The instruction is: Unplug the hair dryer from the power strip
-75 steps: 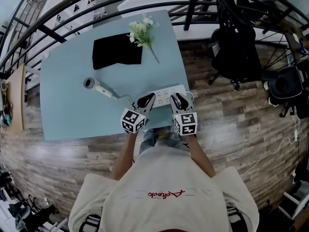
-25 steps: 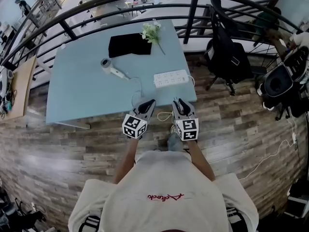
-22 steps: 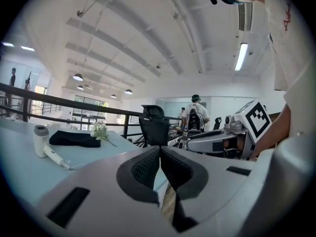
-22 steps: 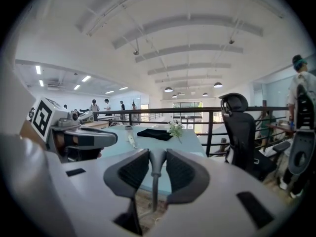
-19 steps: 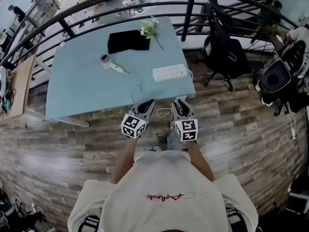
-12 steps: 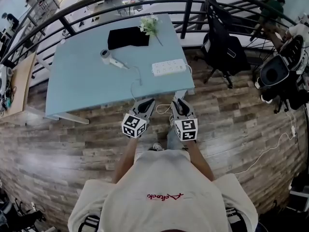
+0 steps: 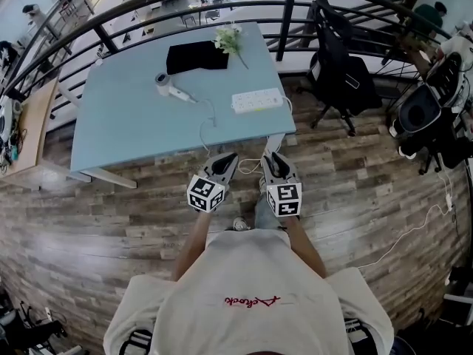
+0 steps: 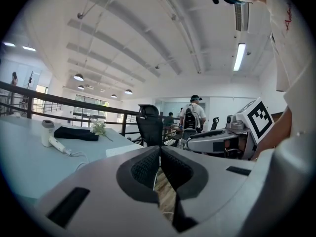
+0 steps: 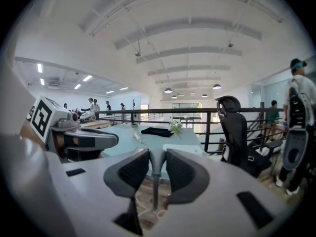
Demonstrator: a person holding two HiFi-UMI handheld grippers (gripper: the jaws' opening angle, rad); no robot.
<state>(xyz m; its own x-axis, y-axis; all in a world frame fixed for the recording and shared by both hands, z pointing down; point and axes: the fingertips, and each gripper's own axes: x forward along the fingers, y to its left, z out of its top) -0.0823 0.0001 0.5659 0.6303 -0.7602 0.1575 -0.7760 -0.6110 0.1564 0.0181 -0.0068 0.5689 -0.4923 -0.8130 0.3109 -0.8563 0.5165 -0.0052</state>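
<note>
The white hair dryer [image 7: 168, 87] lies on the light-blue table [image 7: 133, 132], and the white power strip [image 7: 257, 100] lies near the table's right edge with nothing plugged in that I can see. The dryer's cord [image 7: 204, 128] runs off the front edge down towards my right gripper [image 7: 275, 161]. In the right gripper view that gripper [image 9: 157, 169] is shut on the grey plug [image 9: 156, 163], with the cord hanging below it. My left gripper [image 7: 224, 161] [image 8: 160, 168] is shut with nothing in it. Both grippers hover over the wood floor, short of the table.
A black cloth [image 7: 196, 56] and a bunch of white flowers [image 7: 229, 39] lie at the table's far end. A black office chair [image 7: 341, 72] stands to the right, in front of a black railing [image 7: 288, 13]. Another white cable [image 7: 414, 228] trails across the floor at the right.
Three seconds ago both grippers were at the power strip. They have since drawn back off the table over the floor, the right one with the plug, and the table now looks farther away.
</note>
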